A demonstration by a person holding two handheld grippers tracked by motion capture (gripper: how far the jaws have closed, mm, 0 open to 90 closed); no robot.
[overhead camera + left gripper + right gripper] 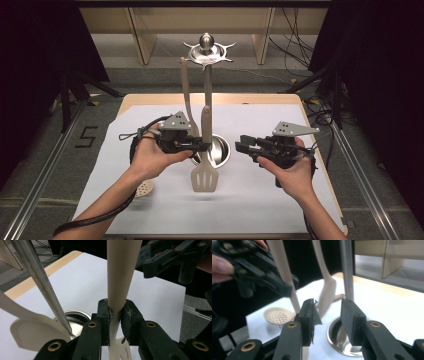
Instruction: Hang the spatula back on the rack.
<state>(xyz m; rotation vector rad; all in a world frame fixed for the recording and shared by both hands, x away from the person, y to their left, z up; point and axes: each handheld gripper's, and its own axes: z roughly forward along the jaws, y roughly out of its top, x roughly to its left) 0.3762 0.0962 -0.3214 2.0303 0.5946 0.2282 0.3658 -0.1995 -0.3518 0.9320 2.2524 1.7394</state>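
Observation:
A beige slotted spatula (204,176) hangs blade-down above the white sheet, and my left gripper (204,146) is shut on its handle (117,277). In the left gripper view the two jaws (115,312) pinch that handle just above the blade. A metal utensil stand (206,50) with a hook crown rises from a round steel base (220,150). A second beige utensil (186,95) hangs from one of its hooks. My right gripper (239,145) is open and empty, right of the base. In its own view the right gripper (327,312) frames the stand's pole (347,270).
A beige perforated skimmer (144,189) lies on the white sheet (260,200) near my left wrist, also seen as the skimmer (278,315) from the right gripper. The wooden table edge (210,99) runs behind. Dark curtains and cables flank the table.

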